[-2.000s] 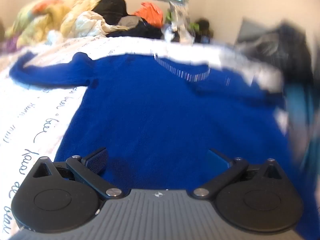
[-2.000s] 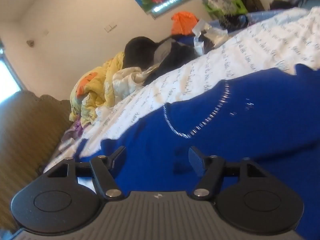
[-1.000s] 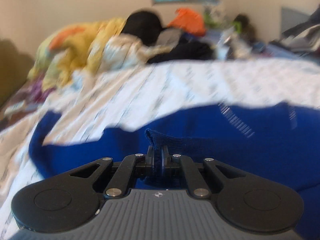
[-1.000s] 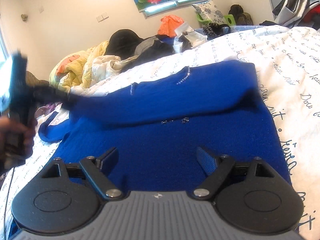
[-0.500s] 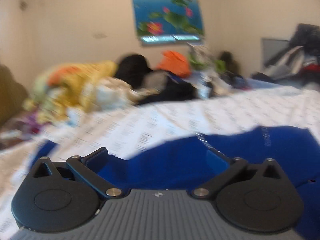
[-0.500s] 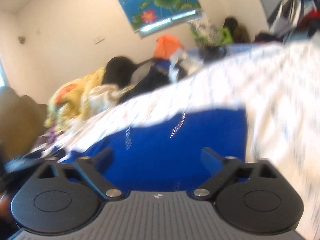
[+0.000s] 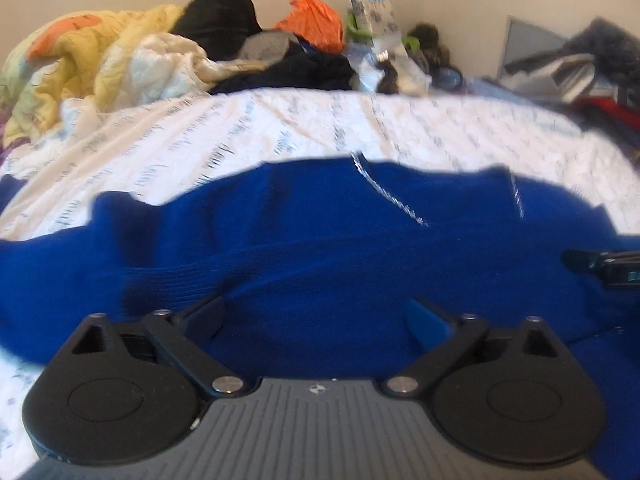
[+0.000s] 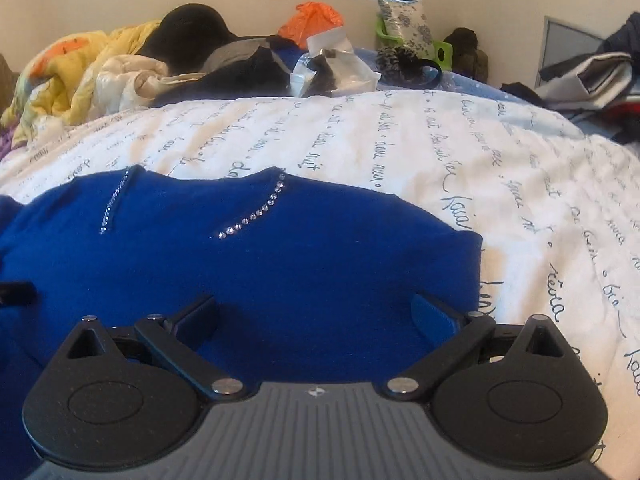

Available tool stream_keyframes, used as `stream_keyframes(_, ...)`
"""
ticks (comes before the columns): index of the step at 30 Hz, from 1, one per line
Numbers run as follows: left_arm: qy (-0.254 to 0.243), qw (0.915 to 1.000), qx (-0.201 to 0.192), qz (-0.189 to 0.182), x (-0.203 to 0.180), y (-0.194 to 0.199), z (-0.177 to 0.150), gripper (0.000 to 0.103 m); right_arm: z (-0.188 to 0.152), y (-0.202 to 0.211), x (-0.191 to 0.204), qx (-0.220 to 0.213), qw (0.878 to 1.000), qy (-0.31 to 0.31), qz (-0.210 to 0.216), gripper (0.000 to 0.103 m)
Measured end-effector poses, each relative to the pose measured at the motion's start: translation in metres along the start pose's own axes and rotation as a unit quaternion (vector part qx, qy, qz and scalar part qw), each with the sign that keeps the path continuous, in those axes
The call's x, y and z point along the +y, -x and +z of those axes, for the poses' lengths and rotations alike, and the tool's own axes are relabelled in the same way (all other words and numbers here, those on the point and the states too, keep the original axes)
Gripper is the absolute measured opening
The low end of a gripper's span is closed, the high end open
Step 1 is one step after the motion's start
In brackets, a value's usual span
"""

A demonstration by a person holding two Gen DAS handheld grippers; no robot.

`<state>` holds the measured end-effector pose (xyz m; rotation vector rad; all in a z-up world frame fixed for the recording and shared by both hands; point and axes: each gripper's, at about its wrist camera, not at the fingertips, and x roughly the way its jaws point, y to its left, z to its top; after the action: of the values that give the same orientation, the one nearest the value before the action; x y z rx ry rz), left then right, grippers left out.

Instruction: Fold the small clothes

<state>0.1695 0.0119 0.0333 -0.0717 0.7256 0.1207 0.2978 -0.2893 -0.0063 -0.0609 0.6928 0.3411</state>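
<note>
Blue sweater [image 8: 280,264] lies crosswise on the bed [image 8: 520,184], directly under both spread, empty tools (left hand-held gripper [image 7: 316,320], right hand-held gripper [image 8: 316,318]), neither nearer.

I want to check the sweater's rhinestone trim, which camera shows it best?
Right wrist: the rhinestones on the sweater are sharp, each stone distinct. Left wrist shows them only as blurred streaks.

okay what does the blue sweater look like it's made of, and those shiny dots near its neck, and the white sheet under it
Sweater: seemingly a soft matte knit; fine ribbing shows on the folded sleeve. Shiny dots: likely small rhinestones or beads, each glinting. Sheet: thin woven fabric, probably cotton, matte, wrinkled, printed with script.
</note>
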Motion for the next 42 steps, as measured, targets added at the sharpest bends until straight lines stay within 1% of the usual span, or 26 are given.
stream_keyframes(2, 0.018, 0.999, -0.04, 0.01, 0.034, 0.016, -0.006, 0.102, 0.001, 0.002, -0.004, -0.004, 1.0, -0.006, 0.004, 0.103)
stream_keyframes(3, 0.023, 0.9973, -0.063, 0.03, 0.057, 0.021, -0.002, 0.103, 0.001, 0.003, -0.005, -0.005, 1.0, -0.008, 0.003, 0.103)
stream_keyframes(5, 0.038, 0.9897, -0.099, 0.096, 0.101, 0.029, 0.011, 0.103, 0.001, 0.004, -0.002, -0.006, 1.0, -0.006, -0.002, 0.103)
stream_keyframes(7, 0.073, 0.9771, -0.108, 0.168, 0.154, 0.026, 0.029, 0.103, 0.001, 0.003, 0.0, -0.006, 1.0, -0.005, -0.005, 0.103)
stream_keyframes(9, 0.117, 0.9662, -0.089, 0.212, 0.212, 0.012, 0.053, 0.103, 0.001, 0.003, 0.001, -0.005, 1.0, -0.004, -0.008, 0.103)
stream_keyframes(12, 0.165, 0.9514, -0.05, 0.255, 0.282, -0.02, 0.086, 0.102, 0.001, 0.003, 0.0, -0.006, 1.0, -0.005, -0.008, 0.103)
stream_keyframes(14, 0.174, 0.9523, -0.006, 0.25, 0.307, -0.044, 0.093, 0.098, 0.001, 0.003, 0.0, -0.007, 1.0, -0.005, -0.008, 0.103)
stream_keyframes(16, 0.143, 0.9514, 0.04, 0.27, 0.309, -0.076, 0.094, 0.092, 0.001, 0.003, 0.0, -0.007, 1.0, -0.005, -0.008, 0.103)
stream_keyframes(17, 0.131, 0.9468, 0.066, 0.287, 0.31, -0.088, 0.091, 0.086, 0.001, 0.003, 0.0, -0.007, 1.0, -0.005, -0.008, 0.103)
stream_keyframes(19, 0.113, 0.9389, 0.122, 0.301, 0.318, -0.109, 0.082, 0.058, 0.001, 0.003, 0.0, -0.007, 1.0, -0.005, -0.008, 0.103)
stream_keyframes(20, 0.114, 0.9387, 0.125, 0.3, 0.32, -0.107, 0.074, 0.056, 0.001, 0.003, 0.0, -0.007, 1.0, -0.005, -0.008, 0.103)
stream_keyframes(21, 0.12, 0.9395, 0.113, 0.3, 0.319, -0.103, 0.072, 0.049, 0.001, 0.003, 0.0, -0.007, 1.0, -0.005, -0.008, 0.103)
stream_keyframes(22, 0.138, 0.9414, 0.1, 0.291, 0.323, -0.093, 0.069, 0.037, 0.001, 0.003, 0.0, -0.007, 1.0, -0.005, -0.008, 0.103)
stream_keyframes(23, 0.162, 0.9417, 0.092, 0.28, 0.326, -0.085, 0.07, 0.031, 0.001, 0.003, 0.0, -0.007, 1.0, -0.005, -0.008, 0.103)
stream_keyframes(25, 0.207, 0.9387, 0.068, 0.267, 0.327, -0.064, 0.074, 0.01, 0.001, 0.003, 0.0, -0.007, 1.0, -0.006, -0.007, 0.103)
stream_keyframes(27, 0.229, 0.9344, 0.042, 0.27, 0.322, -0.043, 0.082, 0.01, 0.002, 0.003, 0.0, -0.007, 1.0, -0.006, -0.007, 0.103)
stream_keyframes(29, 0.245, 0.9379, 0.013, 0.245, 0.3, -0.02, 0.098, 0.009, 0.002, 0.004, 0.0, -0.007, 1.0, -0.007, -0.007, 0.103)
stream_keyframes(30, 0.252, 0.9433, -0.003, 0.215, 0.284, -0.009, 0.107, 0.008, 0.002, 0.003, 0.0, -0.007, 1.0, -0.007, -0.007, 0.103)
stream_keyframes(33, 0.224, 0.9714, -0.037, 0.069, 0.2, 0.019, 0.122, 0.008, 0.002, 0.004, -0.001, -0.008, 1.0, -0.009, -0.005, 0.103)
stream_keyframes(34, 0.197, 0.9794, -0.04, 0.008, 0.16, 0.028, 0.121, 0.008, 0.002, 0.004, -0.001, -0.009, 1.0, -0.011, -0.003, 0.103)
stream_keyframes(35, 0.162, 0.984, -0.041, -0.061, 0.119, 0.038, 0.115, 0.009, 0.003, 0.004, -0.001, -0.01, 1.0, -0.015, -0.001, 0.103)
stream_keyframes(36, 0.12, 0.9838, -0.037, -0.128, 0.079, 0.047, 0.106, 0.015, 0.003, 0.005, -0.002, -0.012, 1.0, -0.02, 0.003, 0.103)
stream_keyframes(38, 0.038, 0.974, -0.014, -0.223, 0.008, 0.06, 0.077, 0.057, 0.002, 0.007, -0.007, -0.018, 0.999, -0.036, 0.014, 0.103)
stream_keyframes(39, 0.011, 0.9713, -0.001, -0.238, -0.017, 0.063, 0.06, 0.099, 0.002, 0.008, -0.011, -0.022, 0.998, -0.049, 0.022, 0.103)
stream_keyframes(40, 0.0, 0.9729, -0.003, -0.231, -0.035, 0.066, 0.041, 0.102, 0.002, 0.009, -0.015, -0.027, 0.997, -0.063, 0.032, 0.103)
stream_keyframes(42, -0.007, 0.9765, -0.01, -0.215, -0.057, 0.07, 0.006, 0.103, 0.001, 0.011, -0.024, -0.036, 0.994, -0.089, 0.051, 0.103)
